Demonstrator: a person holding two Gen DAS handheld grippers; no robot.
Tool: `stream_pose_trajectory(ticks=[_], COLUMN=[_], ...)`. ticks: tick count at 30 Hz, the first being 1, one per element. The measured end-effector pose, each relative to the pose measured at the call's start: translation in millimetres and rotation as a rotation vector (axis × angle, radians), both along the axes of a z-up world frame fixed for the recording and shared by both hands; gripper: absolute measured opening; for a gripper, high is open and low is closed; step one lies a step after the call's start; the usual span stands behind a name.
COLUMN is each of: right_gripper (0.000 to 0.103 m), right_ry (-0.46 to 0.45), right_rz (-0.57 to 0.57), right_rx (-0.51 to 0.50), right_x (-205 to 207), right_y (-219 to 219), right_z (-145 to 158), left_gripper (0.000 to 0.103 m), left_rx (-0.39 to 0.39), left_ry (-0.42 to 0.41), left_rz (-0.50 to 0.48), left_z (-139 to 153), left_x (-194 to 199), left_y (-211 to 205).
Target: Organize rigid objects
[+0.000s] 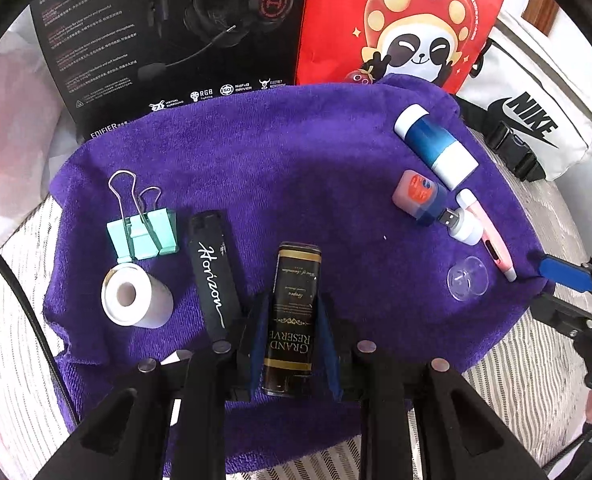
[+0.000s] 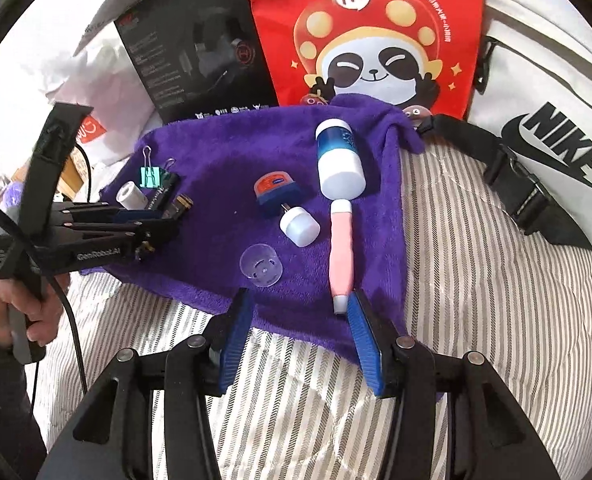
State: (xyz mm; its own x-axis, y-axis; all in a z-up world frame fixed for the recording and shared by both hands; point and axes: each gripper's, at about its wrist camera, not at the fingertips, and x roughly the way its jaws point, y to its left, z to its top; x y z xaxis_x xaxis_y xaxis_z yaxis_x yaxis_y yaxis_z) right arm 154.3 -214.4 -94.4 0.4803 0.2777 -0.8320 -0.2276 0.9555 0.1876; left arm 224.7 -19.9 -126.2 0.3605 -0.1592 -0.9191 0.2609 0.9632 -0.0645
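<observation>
Left gripper (image 1: 293, 344) jaws grasp the black tin (image 1: 293, 312) beside the lighter (image 1: 213, 268) — row started; right gripper (image 2: 296, 336) jaws released, empty; pink pen (image 2: 342, 252), bottle (image 2: 338, 160) remain unsorted.

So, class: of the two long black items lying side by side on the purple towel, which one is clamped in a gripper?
The black-and-gold Grand Reserve tin, held between the left gripper pads. The black Horizon bar beside it lies free.

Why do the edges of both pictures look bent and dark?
Left wrist view: fisheye curving bows the headset box, corners black, purple towel evenly lit. Right wrist view: same curving, sunlight washes out the white bag, striped bedding stays sharp.
</observation>
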Motion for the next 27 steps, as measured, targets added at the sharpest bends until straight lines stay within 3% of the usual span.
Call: stream_pose_trajectory(ticks=[3,6,14,15,17,21,23,27], right_gripper=[0.049,0.049,0.065,0.068,0.075,0.088,0.089,0.097], right_ry=[-0.002,-0.004,-0.024,-0.028,-0.039,-0.062,-0.074,-0.081], right_rz=[-0.005,-0.011,-0.035,-0.038,-0.049,-0.074,-0.078,-0.091], right_rx=[-0.002,0.003,-0.053,-0.053,-0.047,-0.042,-0.048,-0.079], right_x=[-4,-9,-29,-32,-39,-51,-56,-65], right_y=[-1,-3,-5,-5,-5,-4,-1,5], right_z=[2,5,19,22,28,41,45,53], left_gripper=[0.030,0.043,0.051,0.054,0.070,0.085,0.095,0.103], left_rx=[-0.004,-0.033,-0.043,-0.045,-0.037,-0.030,-0.032,0.003], left_ry=[0.005,0.009,0.006,-0.007,-0.038,-0.107,-0.138,-0.218], left_rz=[-0.001,0.001,0.059,0.063,0.063,0.074,0.104,0.174], left_z=[0,0,17,23,35,59,70,94], left_x=[-5,-10,-38,-44,-58,-88,-103,-132], left_y=[-2,-3,5,6,5,5,7,11])
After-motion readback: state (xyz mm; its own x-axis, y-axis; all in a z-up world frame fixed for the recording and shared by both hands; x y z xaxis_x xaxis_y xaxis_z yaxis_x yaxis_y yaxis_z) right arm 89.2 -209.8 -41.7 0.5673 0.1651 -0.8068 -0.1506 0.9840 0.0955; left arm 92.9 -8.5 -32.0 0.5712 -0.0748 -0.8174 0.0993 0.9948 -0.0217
